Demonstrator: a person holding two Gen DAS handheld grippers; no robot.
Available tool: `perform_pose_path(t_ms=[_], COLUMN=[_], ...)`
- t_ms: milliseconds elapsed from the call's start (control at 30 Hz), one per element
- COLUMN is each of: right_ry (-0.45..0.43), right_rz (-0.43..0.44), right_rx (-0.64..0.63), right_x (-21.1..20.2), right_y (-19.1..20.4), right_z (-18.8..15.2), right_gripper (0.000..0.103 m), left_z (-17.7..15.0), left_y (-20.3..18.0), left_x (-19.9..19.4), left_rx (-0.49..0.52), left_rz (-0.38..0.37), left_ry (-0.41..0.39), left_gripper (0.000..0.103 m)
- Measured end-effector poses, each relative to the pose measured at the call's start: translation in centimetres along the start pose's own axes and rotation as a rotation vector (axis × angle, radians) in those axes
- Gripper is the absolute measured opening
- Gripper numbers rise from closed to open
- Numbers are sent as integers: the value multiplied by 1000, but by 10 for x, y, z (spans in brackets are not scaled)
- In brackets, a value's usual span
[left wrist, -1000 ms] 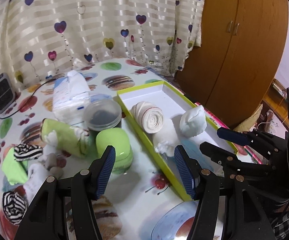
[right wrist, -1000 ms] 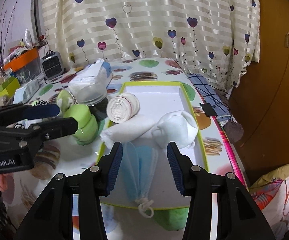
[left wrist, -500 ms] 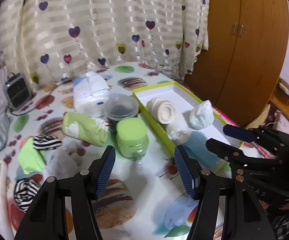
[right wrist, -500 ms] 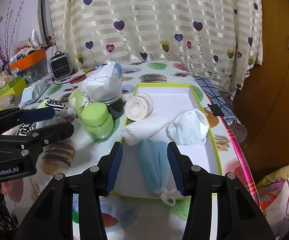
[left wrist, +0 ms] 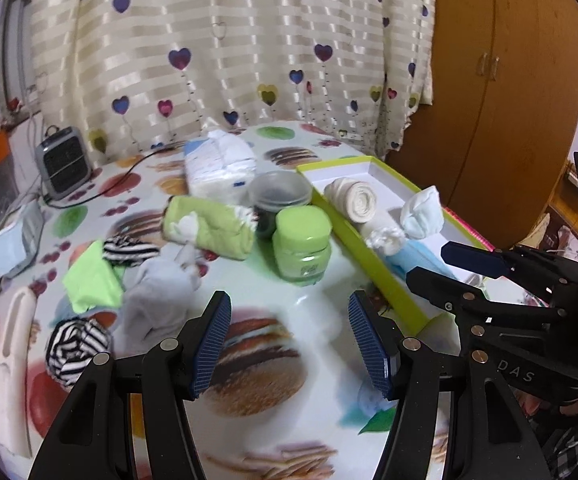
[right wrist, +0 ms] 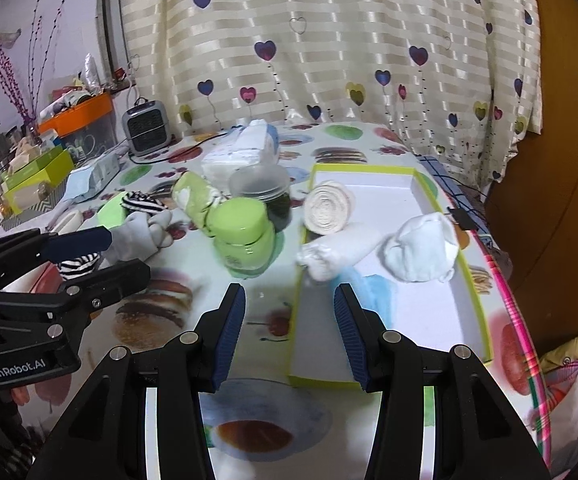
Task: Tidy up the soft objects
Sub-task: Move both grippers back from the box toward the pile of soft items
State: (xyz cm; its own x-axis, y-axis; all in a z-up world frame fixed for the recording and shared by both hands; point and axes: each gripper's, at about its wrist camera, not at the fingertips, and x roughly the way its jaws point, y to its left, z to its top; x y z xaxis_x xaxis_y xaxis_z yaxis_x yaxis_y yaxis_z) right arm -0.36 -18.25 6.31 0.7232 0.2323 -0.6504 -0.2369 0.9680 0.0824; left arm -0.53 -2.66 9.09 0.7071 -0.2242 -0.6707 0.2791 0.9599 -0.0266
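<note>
On the tabletop (left wrist: 297,312), covered in glossy fruit-and-burger print, we see a shallow green-rimmed tray (right wrist: 477,312) with a white floor. It holds a coiled cream roll (right wrist: 327,208), a white roll (right wrist: 341,248), a white bundle (right wrist: 421,248) and a blue cloth (right wrist: 377,292). Left of it lie loose striped socks (left wrist: 75,348). Heart-print curtain (left wrist: 229,40) and wooden wardrobe (left wrist: 509,80) stand behind. Left gripper (left wrist: 289,344) and right gripper (right wrist: 289,322): jaws apart, empty.
</note>
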Motion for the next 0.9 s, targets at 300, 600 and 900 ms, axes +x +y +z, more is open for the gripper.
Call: perform_pose_path(t_ms=[300, 600, 900], right_ry=[7, 13, 30], right_rz=[38, 79, 121], right_rx=[-25, -41, -79], right_x=[7, 19, 35], right_y=[27, 48, 71], right_z=[-4, -2, 4], right_gripper=[48, 48, 48], left_z=[-16, -28, -45], left_y=[23, 61, 117], left_x=[-4, -12, -19], left_rx=[-42, -112, -207], left_rz=[28, 68, 143], left_ry=[12, 12, 23], left_gripper=[61, 61, 61])
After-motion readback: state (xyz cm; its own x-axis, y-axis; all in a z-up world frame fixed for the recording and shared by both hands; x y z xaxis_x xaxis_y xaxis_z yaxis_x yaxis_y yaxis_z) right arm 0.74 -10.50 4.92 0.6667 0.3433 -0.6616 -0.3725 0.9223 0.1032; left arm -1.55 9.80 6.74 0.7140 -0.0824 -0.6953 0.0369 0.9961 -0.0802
